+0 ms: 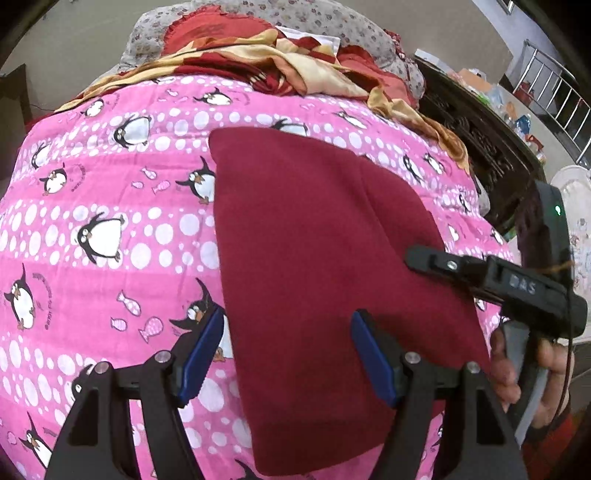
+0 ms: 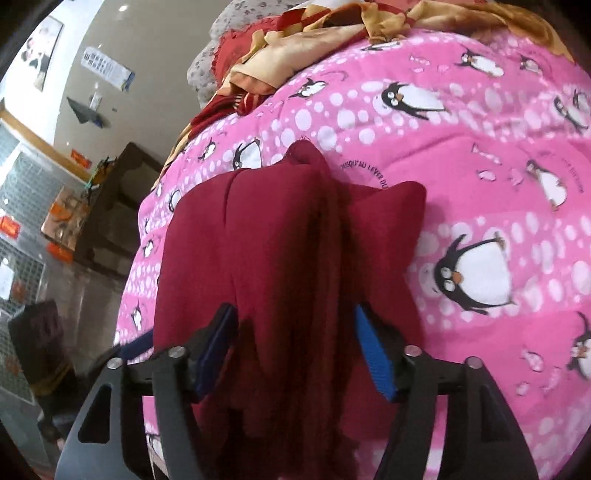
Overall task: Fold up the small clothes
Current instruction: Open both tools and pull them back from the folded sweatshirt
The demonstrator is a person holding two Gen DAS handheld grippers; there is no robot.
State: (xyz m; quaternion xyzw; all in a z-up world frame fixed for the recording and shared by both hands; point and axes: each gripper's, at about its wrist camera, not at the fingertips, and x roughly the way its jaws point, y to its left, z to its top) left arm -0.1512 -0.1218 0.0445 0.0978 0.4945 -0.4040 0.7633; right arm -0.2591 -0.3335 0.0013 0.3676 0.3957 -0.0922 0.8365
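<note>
A dark red garment (image 1: 314,258) lies folded flat on the pink penguin bedspread (image 1: 110,221). My left gripper (image 1: 288,354) is open, its blue pads (image 1: 201,354) straddling the garment's left edge, near the cloth. The right gripper's black finger (image 1: 443,264) shows at the garment's right edge. In the right wrist view the same garment (image 2: 277,240) is bunched in folds and rises between the open blue pads (image 2: 373,354) of my right gripper (image 2: 295,350). Whether the pads touch the cloth I cannot tell.
A crumpled red and gold cloth (image 1: 266,55) and a floral pillow (image 1: 332,22) lie at the head of the bed. A dark wooden cabinet (image 1: 476,133) stands beside the bed. A white chair (image 1: 572,206) stands beyond it.
</note>
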